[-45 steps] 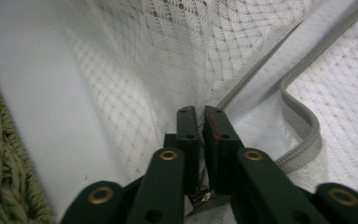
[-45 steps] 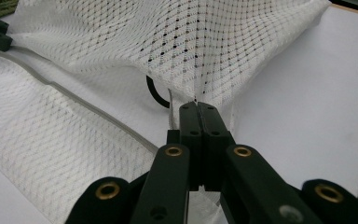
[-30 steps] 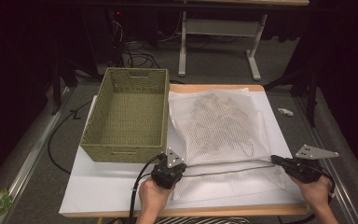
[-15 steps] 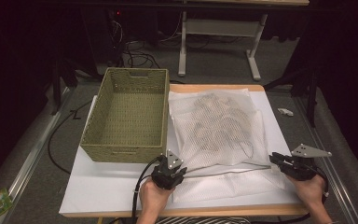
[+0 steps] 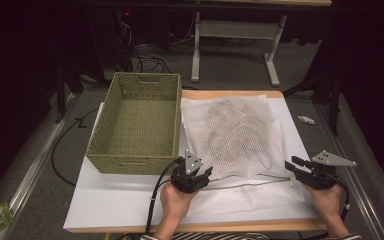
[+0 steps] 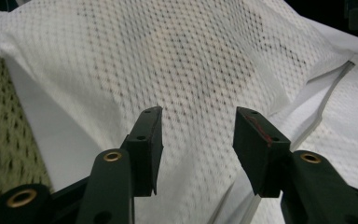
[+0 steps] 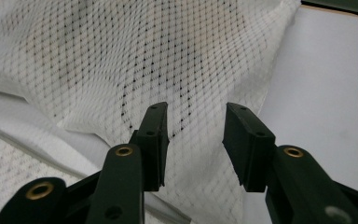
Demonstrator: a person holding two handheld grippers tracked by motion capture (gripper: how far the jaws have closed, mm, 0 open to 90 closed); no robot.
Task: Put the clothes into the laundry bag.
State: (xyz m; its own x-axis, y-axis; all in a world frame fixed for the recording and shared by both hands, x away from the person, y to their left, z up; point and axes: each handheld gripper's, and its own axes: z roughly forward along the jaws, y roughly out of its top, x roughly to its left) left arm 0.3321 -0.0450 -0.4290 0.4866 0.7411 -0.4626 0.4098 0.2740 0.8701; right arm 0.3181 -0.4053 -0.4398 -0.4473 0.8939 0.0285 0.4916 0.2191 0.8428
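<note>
Mesh bag [image 5: 232,137] lay flat on the white table top [image 5: 125,202], and it was the biggest soft thing there. It was a white net laundry bag with dark, stringy things showing through it, too blurry to name. Its long way ran away from the person, and its near edge, with a thin zipper line [image 5: 250,184], ran across from one claw to the other.

Just to the left of the bag sat a green woven basket [image 5: 136,125], with nothing in it. It was just ahead of the left claw and a little to its left.

Left claw [image 5: 196,176] sat at the bag's near left corner. In the left gripper view its two black jaws were spread apart with net cloth [image 6: 196,84] showing between them, but they pinched nothing.

Right claw [image 5: 302,169] sat at the bag's near right corner. In the right gripper view its jaws were spread too, with the net [image 7: 135,60] right ahead of them.

Both claws were about as near to the bag as each other. I think the next move would be each claw closing on its own corner.
</note>
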